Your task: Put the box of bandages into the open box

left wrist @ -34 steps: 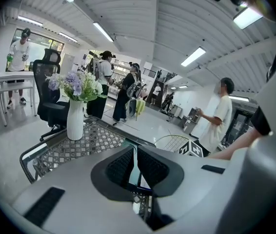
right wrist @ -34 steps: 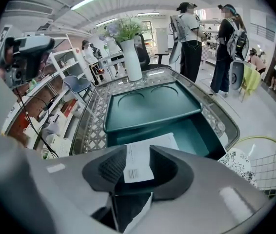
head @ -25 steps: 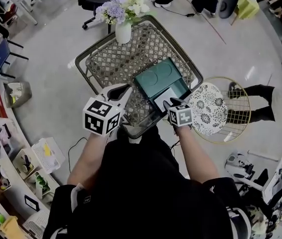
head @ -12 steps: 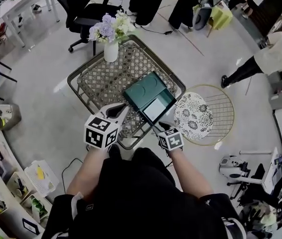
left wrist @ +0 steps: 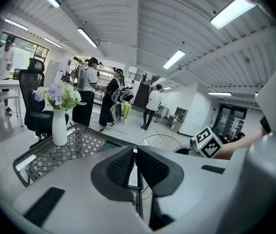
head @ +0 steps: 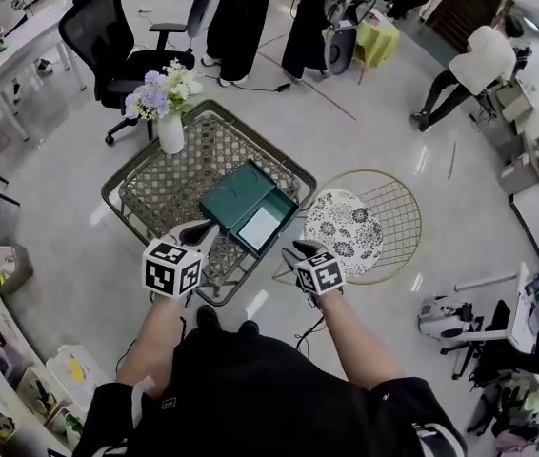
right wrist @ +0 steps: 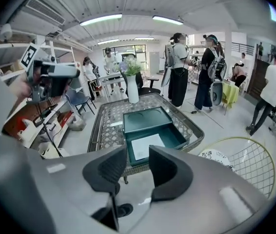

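An open dark green box (head: pixel 249 208) lies on the wicker-topped table (head: pixel 122 187), its lid (right wrist: pixel 145 119) folded back. A white box of bandages (head: pixel 259 228) lies flat inside the green box (right wrist: pixel 163 136), also showing as a white rectangle (right wrist: pixel 146 146) in the right gripper view. My left gripper (head: pixel 196 232) hangs over the table's near edge, left of the box; its jaws stand shut (left wrist: pixel 134 165) with nothing in them. My right gripper (head: pixel 304 248) is off the table's near corner, open and empty (right wrist: pixel 138 165), pointing at the box.
A white vase of flowers (head: pixel 169 129) stands at the table's far left corner. A round wire chair with a patterned cushion (head: pixel 341 231) sits right of the table. An office chair (head: pixel 108 41) and several standing people are beyond it.
Both grippers have drawn back from the green box toward me. The right one was over the box a second ago and is now past the table edge. The white box stays inside.
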A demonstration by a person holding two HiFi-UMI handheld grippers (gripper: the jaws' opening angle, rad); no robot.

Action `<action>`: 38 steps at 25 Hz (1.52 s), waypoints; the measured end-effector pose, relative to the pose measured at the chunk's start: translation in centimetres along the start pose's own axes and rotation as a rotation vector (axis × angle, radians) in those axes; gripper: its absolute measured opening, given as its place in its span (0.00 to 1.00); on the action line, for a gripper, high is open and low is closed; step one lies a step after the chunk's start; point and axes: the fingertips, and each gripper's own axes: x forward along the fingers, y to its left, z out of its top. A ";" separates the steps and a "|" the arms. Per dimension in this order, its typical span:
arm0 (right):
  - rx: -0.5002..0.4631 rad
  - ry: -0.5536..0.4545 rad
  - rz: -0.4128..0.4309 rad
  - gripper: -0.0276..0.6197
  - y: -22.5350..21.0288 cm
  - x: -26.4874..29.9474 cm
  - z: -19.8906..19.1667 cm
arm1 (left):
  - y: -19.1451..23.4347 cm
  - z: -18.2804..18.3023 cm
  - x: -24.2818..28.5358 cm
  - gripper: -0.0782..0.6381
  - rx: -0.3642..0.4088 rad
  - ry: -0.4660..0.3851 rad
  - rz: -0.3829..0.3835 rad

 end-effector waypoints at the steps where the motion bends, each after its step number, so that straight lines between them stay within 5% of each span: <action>1: 0.009 -0.036 0.005 0.27 -0.5 -1.0 1.0 | -0.4 0.4 -0.1 0.15 0.007 -0.003 0.008; 9: 0.073 -0.366 0.088 0.27 -2.0 -8.9 9.8 | -3.3 3.7 -1.4 0.15 0.090 -0.048 0.075; 15: 0.052 -0.565 0.133 0.21 -0.9 -15.3 14.3 | -7.4 7.6 -2.8 0.15 0.101 -0.146 0.028; 23: 0.007 -0.701 0.175 0.08 2.0 -21.0 16.8 | -8.5 13.6 -3.9 0.14 0.206 -0.234 -0.022; 27: 0.007 -0.813 0.134 0.06 3.0 -23.6 18.3 | -8.5 15.8 -5.5 0.14 0.271 -0.274 -0.005; 38: 0.021 -0.900 0.071 0.06 2.3 -25.4 21.8 | -7.4 18.3 -5.6 0.13 0.320 -0.287 -0.043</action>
